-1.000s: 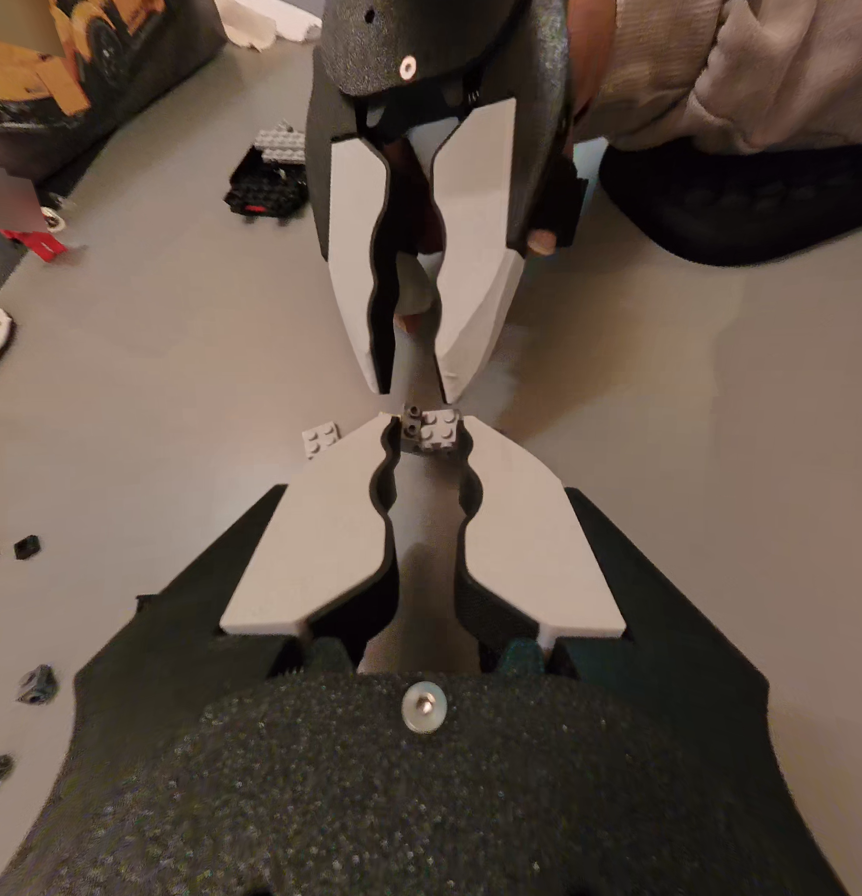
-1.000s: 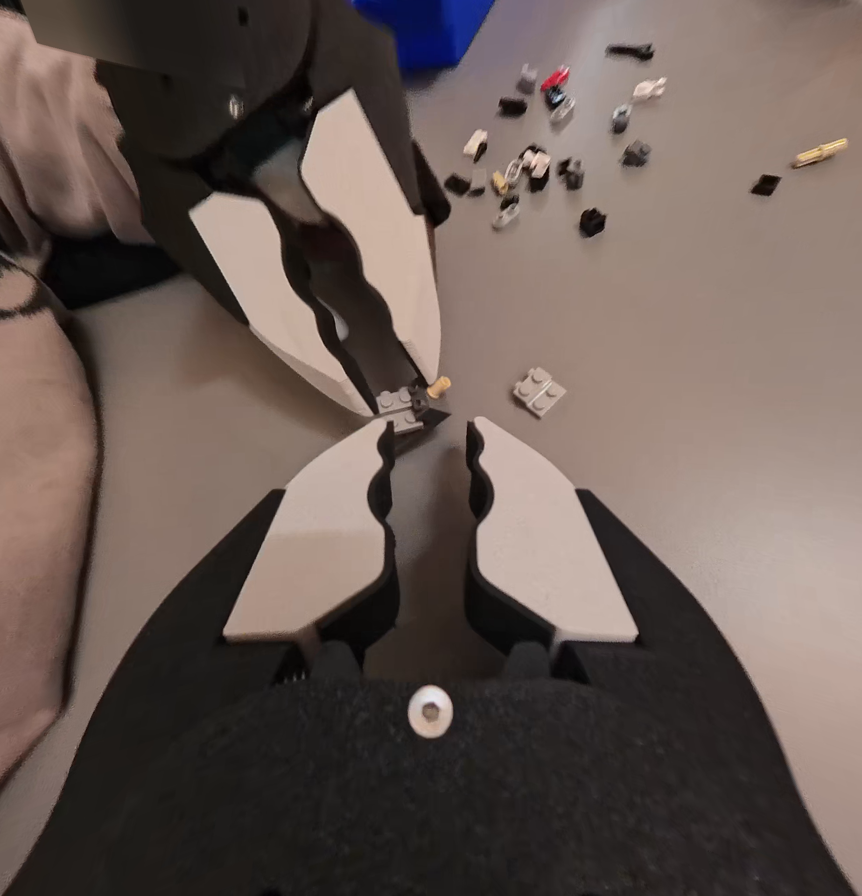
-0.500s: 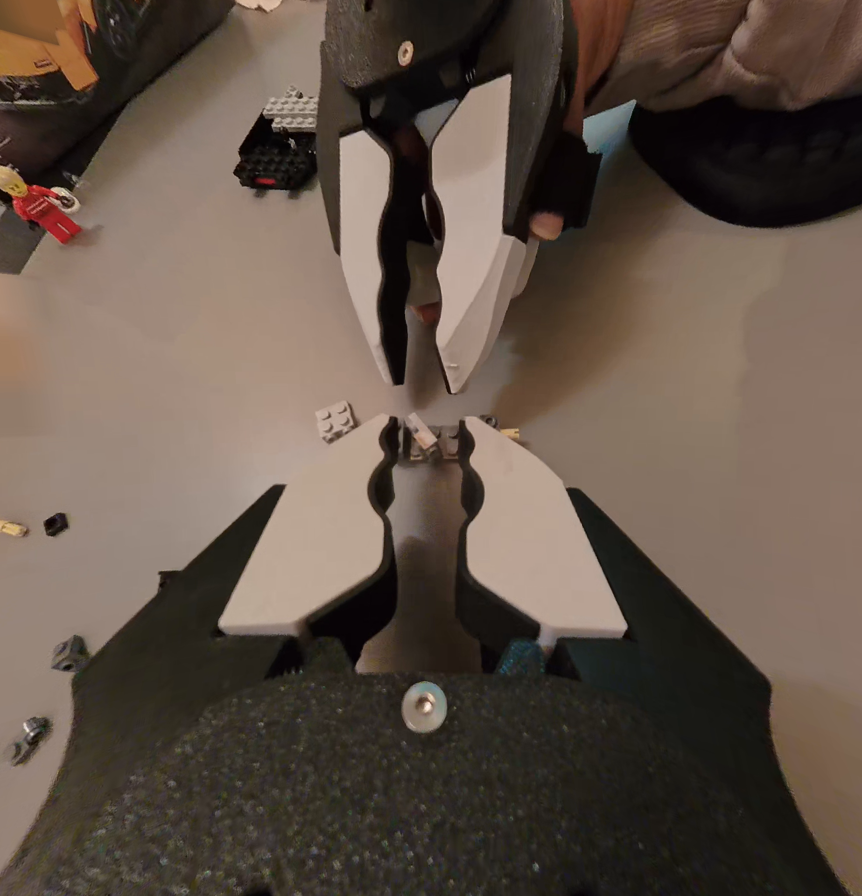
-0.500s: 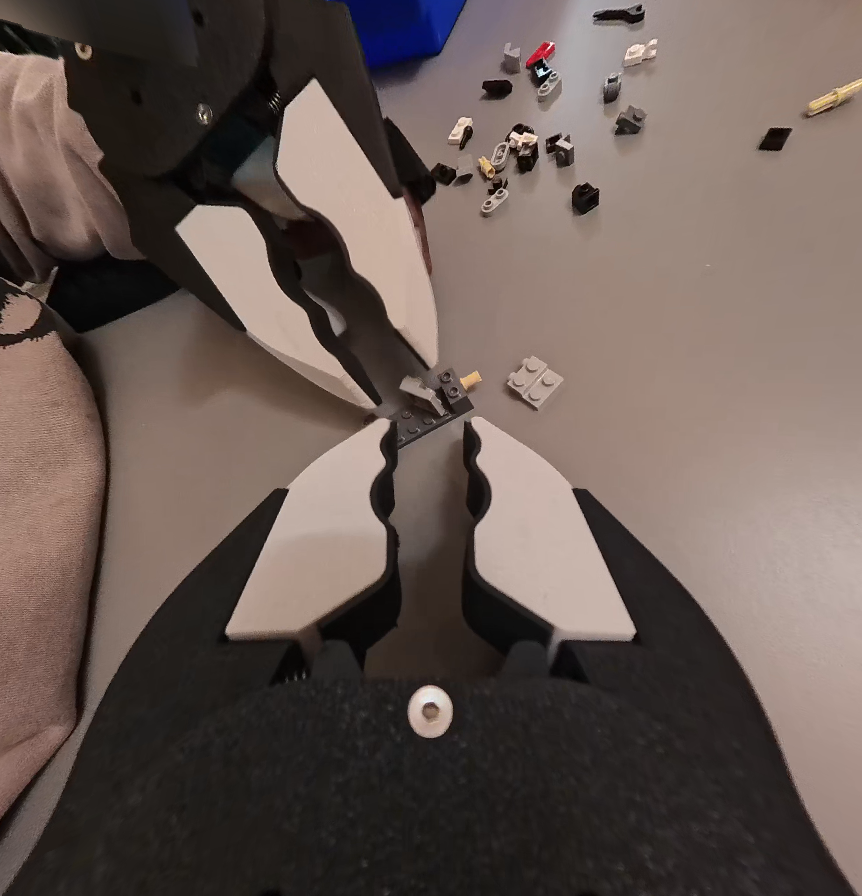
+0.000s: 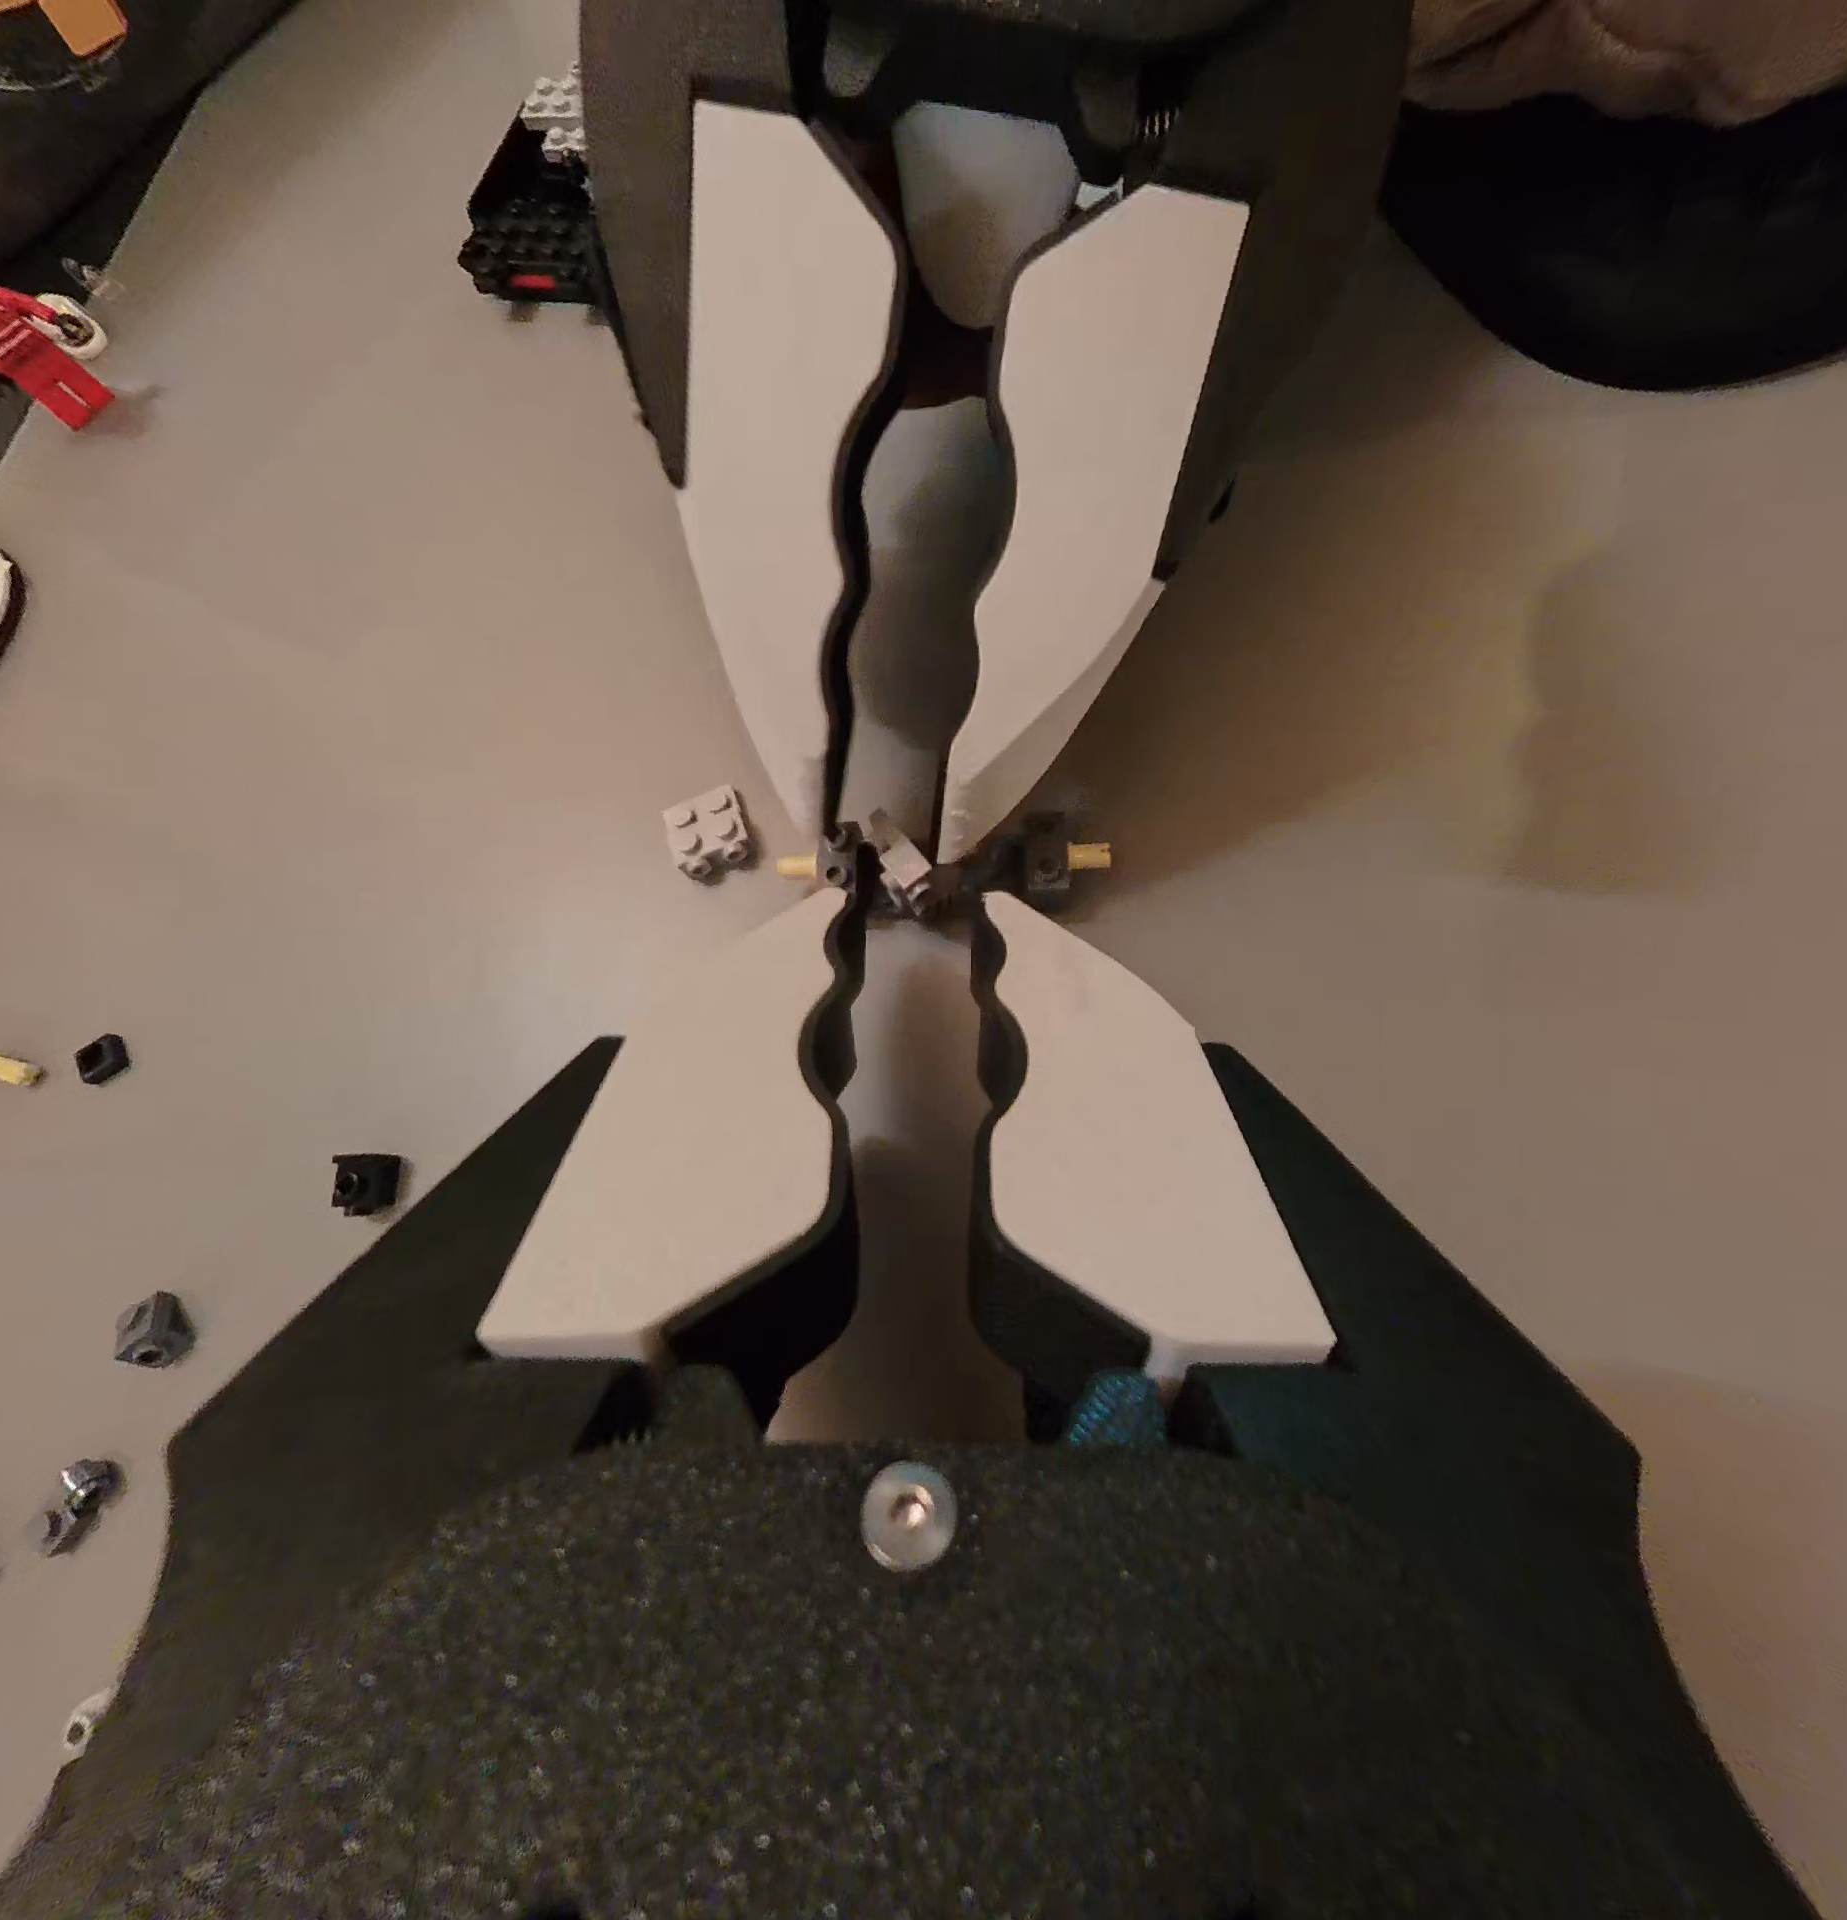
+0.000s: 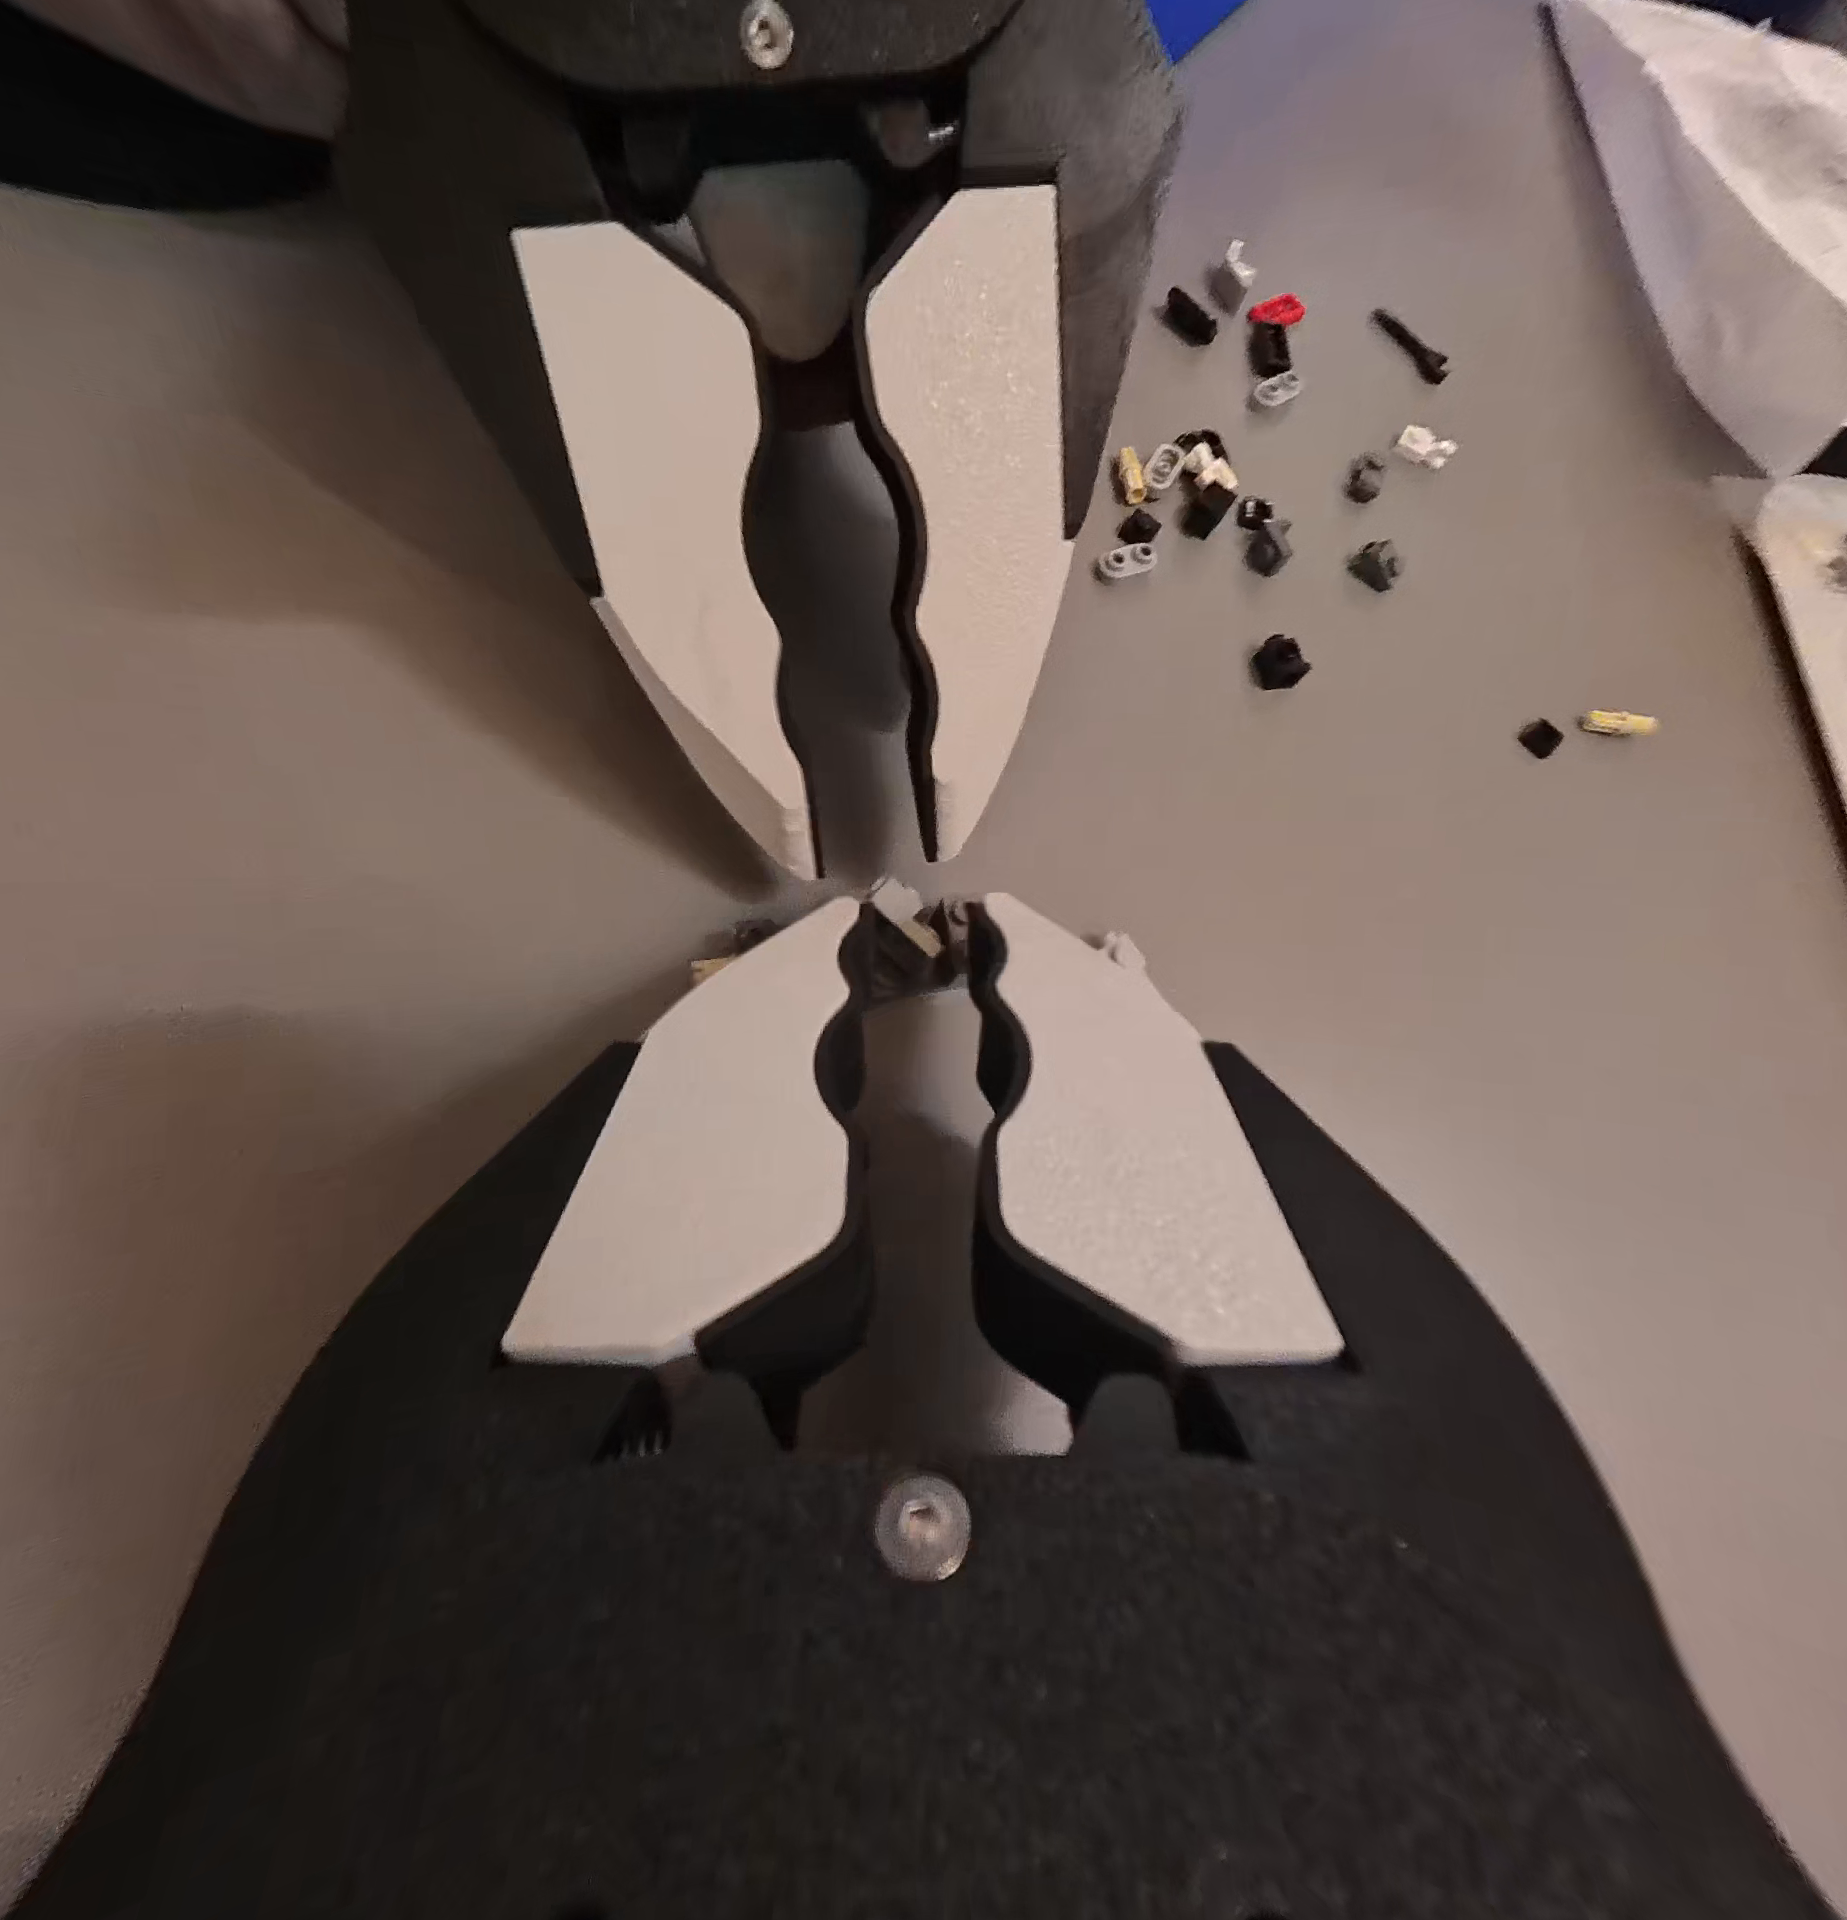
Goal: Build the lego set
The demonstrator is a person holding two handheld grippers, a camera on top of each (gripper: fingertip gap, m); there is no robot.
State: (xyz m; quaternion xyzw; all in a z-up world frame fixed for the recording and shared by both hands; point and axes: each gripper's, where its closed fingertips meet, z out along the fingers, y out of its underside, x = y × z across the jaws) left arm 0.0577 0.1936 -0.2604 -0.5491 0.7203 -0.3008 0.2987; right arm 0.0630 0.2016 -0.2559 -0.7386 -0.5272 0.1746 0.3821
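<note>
A small lego assembly (image 5: pixel 903 873), a dark grey plate with a tan pin at each end and a tilted light grey piece on top, sits low over the grey floor between both grippers, which face each other tip to tip. My left gripper (image 5: pixel 911 906) has its jaws narrowly parted and grips the assembly's near edge at the very tips. My right gripper (image 6: pixel 924 920) has its fingertips closed around the assembly's (image 6: pixel 914 940) upper pieces. Each gripper also shows in the other's view, the right one (image 5: pixel 888 821) and the left one (image 6: pixel 875 862). A loose light grey 2x2 plate (image 5: pixel 709 831) lies beside them.
A black and grey partial build (image 5: pixel 529 223) and a red minifigure (image 5: pixel 25 348) lie at the far left. Several small loose pieces (image 6: pixel 1210 488) are scattered on the floor, with a black one (image 5: pixel 363 1181) nearer. White paper (image 6: pixel 1729 208) lies at the far right. A person's dark clothing (image 5: pixel 1625 260) borders the floor. Only a small space, under 4 cm, lies between the two pairs of fingers. Both grippers' tips are roughly 4 cm from the loose light grey 2x2 plate (image 5: pixel 709 831).
My right gripper has come straight in opposite the left, its jaws have narrowed around the assembly, and the two sets of tips now meet. The assembly has turned crosswise.
</note>
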